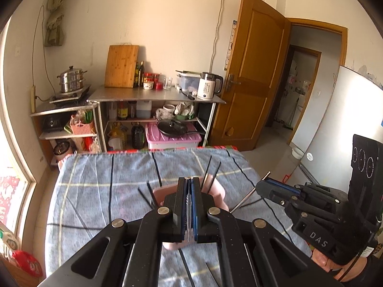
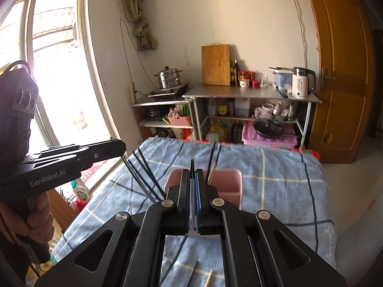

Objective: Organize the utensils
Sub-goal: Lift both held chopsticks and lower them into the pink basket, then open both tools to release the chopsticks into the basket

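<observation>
While clamped, right gripper [image 2: 193,181] holds a chopstick [image 2: 192,165] pointing forward.

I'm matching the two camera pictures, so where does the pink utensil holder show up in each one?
Left wrist view: the pink holder sits low centre, mostly hidden behind the closed fingers.
Right wrist view: the pink holder sits centre, just right of the fingers.
Shared landmark: white kettle.

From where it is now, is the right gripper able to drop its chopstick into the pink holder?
Probably yes. The right gripper is shut on a metal chopstick, and the pink holder sits just ahead of it with its top open. The black chopsticks already in it leave room.
</observation>
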